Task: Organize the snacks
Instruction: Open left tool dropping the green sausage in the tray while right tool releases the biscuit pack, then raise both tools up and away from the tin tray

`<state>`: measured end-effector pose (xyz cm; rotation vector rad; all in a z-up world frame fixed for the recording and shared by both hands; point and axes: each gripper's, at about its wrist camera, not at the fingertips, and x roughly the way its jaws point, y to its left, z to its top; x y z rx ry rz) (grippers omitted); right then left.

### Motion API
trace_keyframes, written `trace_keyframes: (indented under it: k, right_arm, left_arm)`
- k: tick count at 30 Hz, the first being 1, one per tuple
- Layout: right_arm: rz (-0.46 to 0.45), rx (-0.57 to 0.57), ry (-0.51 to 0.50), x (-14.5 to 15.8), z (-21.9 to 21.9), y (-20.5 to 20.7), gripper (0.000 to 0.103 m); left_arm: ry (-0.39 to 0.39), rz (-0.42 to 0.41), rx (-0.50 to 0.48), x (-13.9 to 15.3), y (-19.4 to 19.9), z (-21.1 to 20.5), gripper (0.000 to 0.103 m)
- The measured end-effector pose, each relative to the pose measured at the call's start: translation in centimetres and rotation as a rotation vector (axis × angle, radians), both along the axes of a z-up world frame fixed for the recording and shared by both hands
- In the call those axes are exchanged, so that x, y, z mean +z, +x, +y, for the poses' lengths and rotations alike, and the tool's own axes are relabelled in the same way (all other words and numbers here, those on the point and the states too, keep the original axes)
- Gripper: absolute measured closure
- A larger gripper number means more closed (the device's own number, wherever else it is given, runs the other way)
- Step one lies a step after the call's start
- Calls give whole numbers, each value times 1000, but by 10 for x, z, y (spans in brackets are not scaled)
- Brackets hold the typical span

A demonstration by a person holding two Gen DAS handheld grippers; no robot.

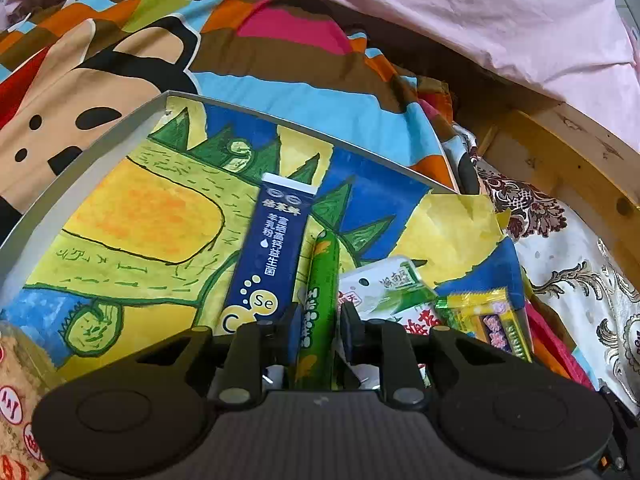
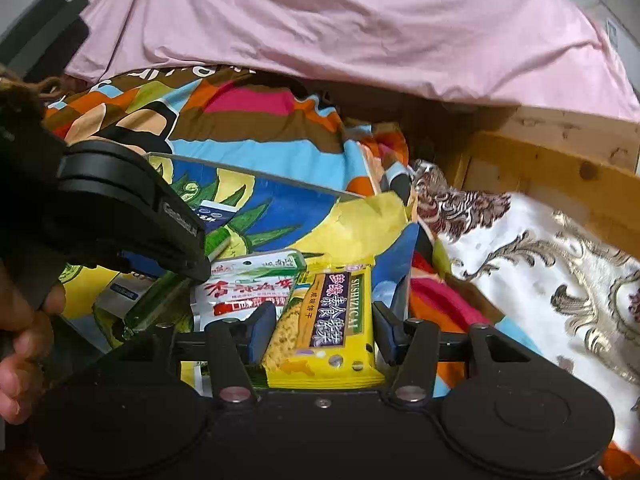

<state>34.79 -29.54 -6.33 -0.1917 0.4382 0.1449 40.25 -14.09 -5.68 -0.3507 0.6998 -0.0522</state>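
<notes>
A green stick packet (image 1: pixel 318 308) is clenched in the left claw (image 1: pixel 319 330); a yellow biscuit packet (image 2: pixel 326 328) lies between the released right claw's (image 2: pixel 323 330) fingers.

"Se" on blue sachet (image 1: pixel 267 256); "SUSHIZICAI" on yellow pkt (image 2: pixel 328 320); other print unreadable.

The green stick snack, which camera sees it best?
The left wrist view. There the green stick runs lengthwise between the left gripper fingers, its print showing. The right wrist view catches only a slanted piece of it under the left gripper, mostly hidden.
</notes>
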Motion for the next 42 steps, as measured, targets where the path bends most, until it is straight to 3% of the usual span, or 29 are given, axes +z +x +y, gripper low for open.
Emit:
trace_keyframes:
  k: [2, 7, 10, 15, 21, 31, 42]
  right_arm:
    - [3, -7, 18, 1, -2, 0, 37]
    - [2, -6, 51, 5, -5, -6, 29]
    - [-20, -17, 66, 12, -7, -15, 17]
    - [-67, -64, 129, 32, -18, -41, 14]
    - [-165, -84, 175, 64, -30, -83, 1]
    - [-289, -76, 123, 102, -21, -157, 1]
    - [-384, -49, 102, 112, -6, -253, 1]
  left_arm:
    - [-12, 1, 3, 0, -1, 2, 73]
    - [-26, -10, 7, 1, -11, 9, 57]
    - [-32, -31, 4, 7, -18, 14, 44]
    - [-46, -93, 5, 26, -38, 24, 24]
    - [-28, -179, -16, 51, -79, 32, 6]
    - [64, -317, 16, 88, -172, 43, 1]
    - [108, -388, 66, 97, -260, 72, 1]
